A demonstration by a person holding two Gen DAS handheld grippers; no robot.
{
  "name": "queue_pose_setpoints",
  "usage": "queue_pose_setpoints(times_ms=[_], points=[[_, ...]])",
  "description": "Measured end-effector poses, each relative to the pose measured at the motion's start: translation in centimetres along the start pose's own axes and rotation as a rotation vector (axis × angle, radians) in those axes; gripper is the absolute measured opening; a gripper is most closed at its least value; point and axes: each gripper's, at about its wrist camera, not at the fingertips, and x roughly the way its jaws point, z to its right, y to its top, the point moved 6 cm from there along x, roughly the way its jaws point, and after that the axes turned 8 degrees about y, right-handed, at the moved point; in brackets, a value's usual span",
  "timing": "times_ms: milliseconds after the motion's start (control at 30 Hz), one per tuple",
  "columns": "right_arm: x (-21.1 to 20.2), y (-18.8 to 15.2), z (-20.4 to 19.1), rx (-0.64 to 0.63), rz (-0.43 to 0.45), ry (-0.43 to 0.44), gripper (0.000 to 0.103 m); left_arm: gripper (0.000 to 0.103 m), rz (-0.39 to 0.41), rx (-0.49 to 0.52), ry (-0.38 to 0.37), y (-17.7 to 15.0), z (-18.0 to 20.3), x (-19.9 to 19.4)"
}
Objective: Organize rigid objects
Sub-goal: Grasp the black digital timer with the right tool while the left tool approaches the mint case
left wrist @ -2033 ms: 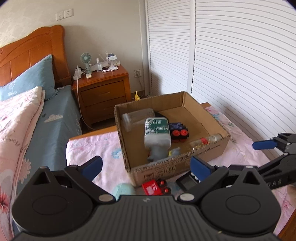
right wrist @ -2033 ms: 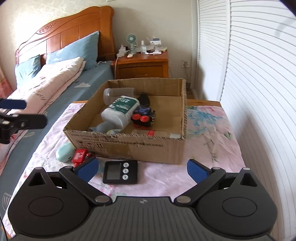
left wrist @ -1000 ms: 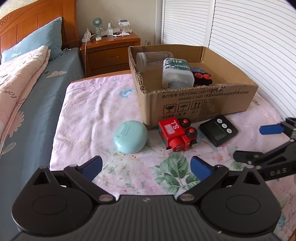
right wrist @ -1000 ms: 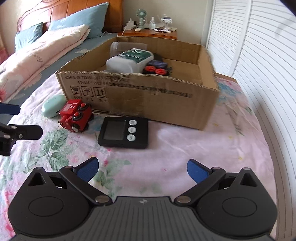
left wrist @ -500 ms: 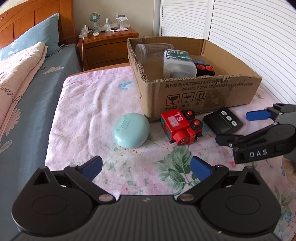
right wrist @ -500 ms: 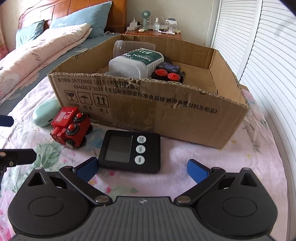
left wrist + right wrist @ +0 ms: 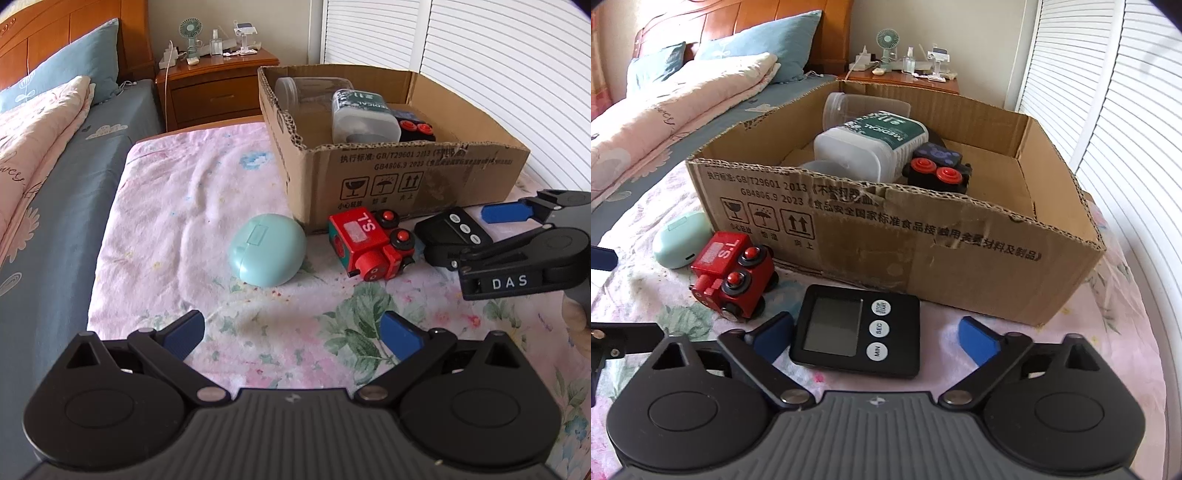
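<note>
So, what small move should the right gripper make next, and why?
Probably keep closing on the black timer. The right gripper has the timer between its closing jaws, but the pads do not press it yet; it lies on the cloth outside the cardboard box.

This is a bedroom in a home. A bed with a wooden headboard, blue pillows and a pink quilt is standing at the left. A nightstand beside it is carrying a small fan and bottles. White louvered closet doors are lining the right wall.
</note>
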Motion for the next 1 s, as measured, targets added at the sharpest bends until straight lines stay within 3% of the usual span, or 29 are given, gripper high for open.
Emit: queue_pose_setpoints(times_ms=[200,1000], points=[[-0.5,-0.2,-0.4,-0.004,0.005,0.028,0.076,0.101,0.000,0.005,-0.004,0.0,0.1,0.0],[-3.8,-3.6,3.0,0.062,0.027,-0.050,0.076,0.098,0.020,-0.003,-0.005,1.1,0.7,0.8]])
